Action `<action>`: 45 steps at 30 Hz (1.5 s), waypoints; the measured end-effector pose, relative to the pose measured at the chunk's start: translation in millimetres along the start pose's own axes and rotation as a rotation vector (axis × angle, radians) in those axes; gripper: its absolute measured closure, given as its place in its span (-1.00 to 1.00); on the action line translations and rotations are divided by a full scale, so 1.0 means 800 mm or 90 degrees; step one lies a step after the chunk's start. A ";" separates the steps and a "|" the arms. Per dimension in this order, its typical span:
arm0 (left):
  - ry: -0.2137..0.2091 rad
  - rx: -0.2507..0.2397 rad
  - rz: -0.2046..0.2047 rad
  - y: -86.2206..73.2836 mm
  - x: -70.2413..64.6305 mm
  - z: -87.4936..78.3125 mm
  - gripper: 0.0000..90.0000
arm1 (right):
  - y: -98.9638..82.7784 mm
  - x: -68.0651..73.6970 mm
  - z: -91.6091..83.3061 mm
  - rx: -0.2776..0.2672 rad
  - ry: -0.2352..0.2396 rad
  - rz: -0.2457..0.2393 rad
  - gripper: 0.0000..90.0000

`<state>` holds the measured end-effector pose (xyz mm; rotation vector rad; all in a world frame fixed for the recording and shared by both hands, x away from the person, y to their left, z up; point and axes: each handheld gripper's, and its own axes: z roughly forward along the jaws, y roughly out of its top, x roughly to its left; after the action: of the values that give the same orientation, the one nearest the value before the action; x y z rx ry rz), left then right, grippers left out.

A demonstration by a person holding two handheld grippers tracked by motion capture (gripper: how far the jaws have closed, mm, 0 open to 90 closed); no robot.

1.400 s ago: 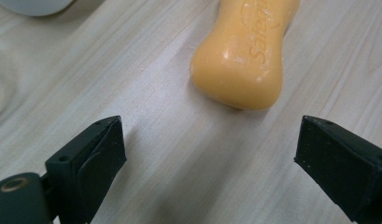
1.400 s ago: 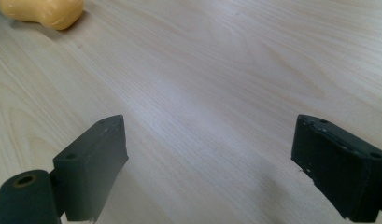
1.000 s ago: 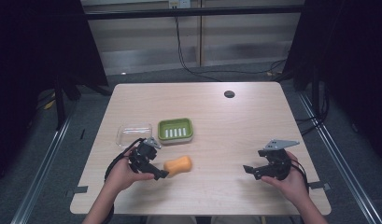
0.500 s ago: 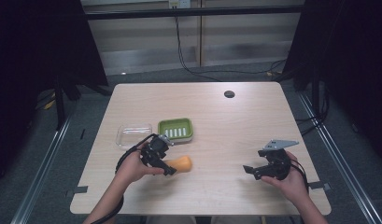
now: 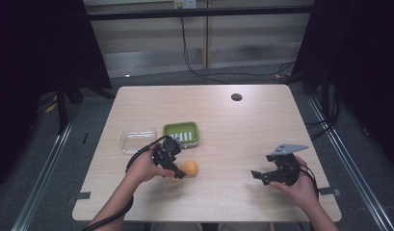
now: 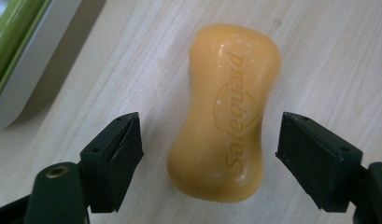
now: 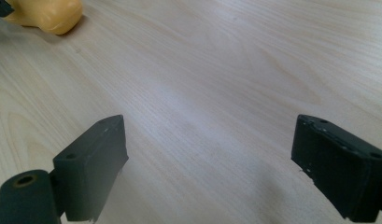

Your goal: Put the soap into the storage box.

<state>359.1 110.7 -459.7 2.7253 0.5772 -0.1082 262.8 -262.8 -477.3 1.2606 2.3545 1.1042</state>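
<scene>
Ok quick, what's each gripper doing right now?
Left gripper: open, jaws just closing in around the orange soap bar, pads not yet touching it.
Right gripper: open, holding nothing, over the table.

Soap bar (image 6: 224,116): orange, waxy, smooth with a soft sheen, embossed lettering on its face. Table (image 5: 233,125): pale wood-grain top, matt. Soap dish (image 5: 181,133): green plastic, ribbed inside; tray (image 5: 137,139): clear glossy plastic; left gripper (image 6: 209,154) pads: black, matt, rubbery.

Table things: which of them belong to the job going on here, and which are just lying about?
In use:
- orange soap bar, between the left gripper fingers, untouched
- green soap dish, probably

Lying about:
- clear lid
- right gripper, idle
</scene>
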 end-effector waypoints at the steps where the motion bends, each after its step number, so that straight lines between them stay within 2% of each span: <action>1: -0.003 -0.007 -0.017 0.000 -0.002 0.003 -0.50 | 0.000 0.000 0.000 0.000 -0.001 0.000 -0.78; 3: -0.003 0.004 -0.003 0.003 -0.001 0.006 -0.48 | 0.000 0.000 0.000 0.000 -0.001 0.001 -0.78; 6: -0.008 0.005 -0.013 0.005 -0.004 0.011 -0.47 | -0.001 0.001 0.000 0.001 -0.003 0.002 -0.78; 8: -0.007 0.020 0.010 0.007 -0.003 0.013 -0.46 | -0.001 0.001 0.000 0.002 -0.004 0.001 -0.78; 9: -0.008 0.023 0.013 0.008 -0.004 0.014 -0.44 | -0.001 0.001 0.000 0.002 -0.003 0.000 -0.78; 10: -0.004 0.019 0.001 0.009 -0.006 0.016 -0.41 | -0.001 0.001 0.000 0.002 -0.003 -0.001 -0.78; 11: -0.004 0.020 0.000 0.010 -0.007 0.017 -0.40 | -0.001 0.001 0.000 0.002 -0.003 -0.002 -0.78; 13: -0.001 0.028 0.021 0.012 -0.007 0.018 -0.36 | -0.001 0.001 0.000 0.001 -0.004 -0.001 -0.78; 16: 0.013 0.035 0.012 0.014 -0.012 0.021 -0.25 | -0.001 0.001 -0.001 0.001 -0.005 0.001 -0.78; 19: 0.005 0.054 0.029 0.017 -0.010 0.021 -0.20 | -0.001 0.001 -0.001 0.002 -0.004 -0.003 -0.78; 21: 0.011 0.057 0.032 0.019 -0.011 0.022 -0.17 | -0.001 0.001 0.000 0.001 -0.003 -0.005 -0.78; 23: 0.024 0.076 0.055 0.021 -0.013 0.022 -0.10 | -0.001 0.001 0.000 0.002 -0.003 -0.007 -0.78; 24: 0.025 0.071 0.046 0.022 -0.016 0.023 -0.05 | -0.001 0.001 0.000 0.002 -0.004 -0.007 -0.78; 26: 0.030 0.087 0.056 0.025 -0.018 0.023 0.01 | -0.001 0.001 0.000 0.003 -0.006 -0.007 -0.78; 28: 0.021 0.101 0.060 0.028 -0.017 0.022 0.02 | -0.001 0.001 0.000 0.004 -0.007 -0.005 -0.78; 32: 0.033 0.089 0.063 0.028 -0.019 0.025 0.05 | -0.001 0.002 0.000 0.006 -0.008 -0.007 -0.78; 33: 0.025 0.098 0.065 0.029 -0.019 0.024 0.05 | -0.001 0.002 0.000 0.006 -0.008 -0.008 -0.78; 37: 0.018 0.089 0.057 0.030 -0.015 0.019 0.07 | 0.000 0.002 0.001 0.007 -0.008 -0.009 -0.78; 42: 0.019 0.093 0.054 0.034 -0.012 0.007 0.08 | -0.001 0.001 0.000 0.007 -0.008 -0.011 -0.78; 43: 0.022 0.101 0.059 0.035 -0.010 0.005 0.08 | -0.001 0.001 0.000 0.007 -0.007 -0.010 -0.78; 45: 0.025 0.106 0.054 0.036 -0.008 0.003 0.09 | -0.001 0.001 0.000 0.009 -0.008 -0.012 -0.78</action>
<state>365.2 82.9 -451.8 2.9153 0.4829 -0.0861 261.9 -261.9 -477.8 1.2437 2.3638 1.0724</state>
